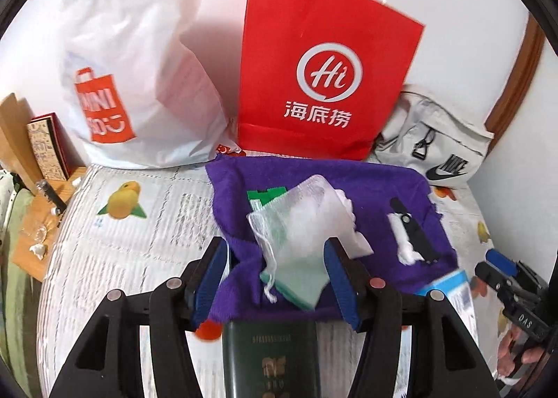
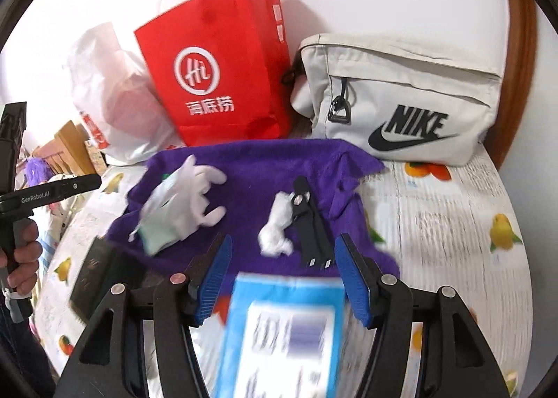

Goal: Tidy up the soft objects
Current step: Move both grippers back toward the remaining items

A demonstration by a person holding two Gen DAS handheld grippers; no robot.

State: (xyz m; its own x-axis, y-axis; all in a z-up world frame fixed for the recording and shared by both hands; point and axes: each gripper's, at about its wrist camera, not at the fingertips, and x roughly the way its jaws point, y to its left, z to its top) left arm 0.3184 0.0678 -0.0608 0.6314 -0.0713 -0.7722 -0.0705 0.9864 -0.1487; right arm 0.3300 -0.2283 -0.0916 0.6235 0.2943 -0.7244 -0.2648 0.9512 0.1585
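A purple cloth [image 1: 366,189] [image 2: 265,168] is spread on the bed. On it lie a white mesh pouch [image 1: 296,216] over a pale green pad [image 1: 300,286], a white glove [image 2: 195,196], a wad of cotton [image 2: 275,230] [image 1: 404,241] and a black folding tool [image 2: 310,223] [image 1: 415,227]. My left gripper [image 1: 275,279] hovers open above the pouch, its blue pads clear of it, with a dark green booklet [image 1: 272,356] [image 2: 94,276] below. My right gripper [image 2: 284,276] stands open over a blurred blue-and-white packet [image 2: 286,328] [image 1: 453,286].
Against the wall stand a white plastic bag [image 1: 139,67], a red paper bag [image 1: 324,67] [image 2: 223,70] and a pale sports bag [image 2: 401,101] [image 1: 436,140]. The bedcover [image 1: 122,241] has a fruit print. A wooden side table [image 1: 38,216] sits left. A hand [image 2: 21,251] holds the left gripper's handle.
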